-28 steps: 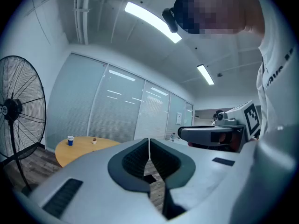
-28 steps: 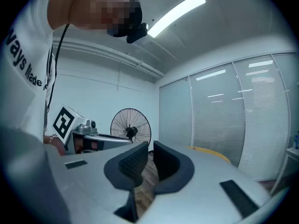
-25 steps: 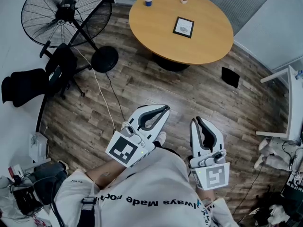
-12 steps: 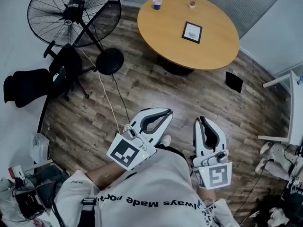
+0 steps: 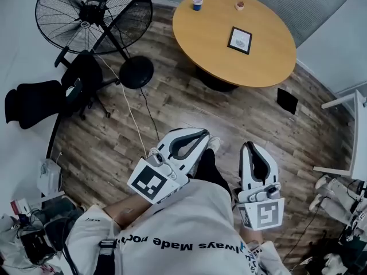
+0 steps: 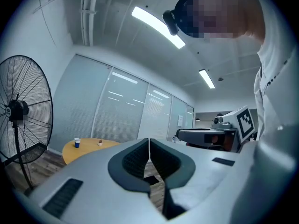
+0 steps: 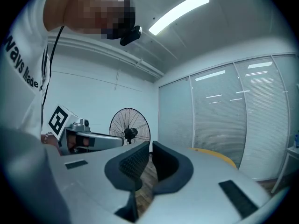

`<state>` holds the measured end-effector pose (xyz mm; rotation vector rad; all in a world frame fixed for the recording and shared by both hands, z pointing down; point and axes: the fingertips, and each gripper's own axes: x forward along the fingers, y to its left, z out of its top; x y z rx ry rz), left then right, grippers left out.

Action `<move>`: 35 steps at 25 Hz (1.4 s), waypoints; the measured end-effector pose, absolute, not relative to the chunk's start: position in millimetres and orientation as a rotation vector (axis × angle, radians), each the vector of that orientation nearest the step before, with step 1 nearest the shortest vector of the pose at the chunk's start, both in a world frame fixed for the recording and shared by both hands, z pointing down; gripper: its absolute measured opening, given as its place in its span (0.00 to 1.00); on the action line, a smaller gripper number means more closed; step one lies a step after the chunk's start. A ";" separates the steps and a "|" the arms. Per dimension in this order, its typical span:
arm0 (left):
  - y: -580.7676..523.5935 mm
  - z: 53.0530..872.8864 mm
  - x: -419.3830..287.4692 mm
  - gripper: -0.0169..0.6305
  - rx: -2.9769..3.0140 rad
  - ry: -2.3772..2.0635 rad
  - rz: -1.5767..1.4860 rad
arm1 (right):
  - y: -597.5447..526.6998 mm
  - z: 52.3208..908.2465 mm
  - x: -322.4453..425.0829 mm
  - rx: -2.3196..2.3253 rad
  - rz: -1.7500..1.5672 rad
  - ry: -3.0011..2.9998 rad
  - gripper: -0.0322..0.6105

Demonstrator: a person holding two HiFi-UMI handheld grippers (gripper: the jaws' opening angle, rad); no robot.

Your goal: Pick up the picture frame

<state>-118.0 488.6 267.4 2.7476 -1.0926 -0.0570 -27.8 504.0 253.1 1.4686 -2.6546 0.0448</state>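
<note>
At far left a fan stands on the wooden floor, no part of the job; the left gripper is held low in front of the person's body, its fingers pressed together with nothing between them; beyond it, well apart, the round table carries a blue cup near its far edge and the picture frame, lying flat towards the middle and untouched; the right gripper sits beside the left, its fingers likewise closed on nothing. By my reading the task has barely begun: the walk to the table, the opening of the fingers, the grasp and the lift are all left.
</note>
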 end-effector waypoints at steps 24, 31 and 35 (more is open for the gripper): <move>380.6 260.7 -68.4 0.07 2.788 -1.082 -0.043 | 398.8 247.8 22.7 1.507 0.034 -2.658 0.12; 342.9 256.6 -44.3 0.07 2.788 -1.092 -0.049 | 362.4 245.1 47.8 1.501 0.028 -2.661 0.12; 323.0 255.0 -31.9 0.07 2.789 -1.103 -0.044 | 341.5 245.9 59.8 1.493 0.034 -2.671 0.12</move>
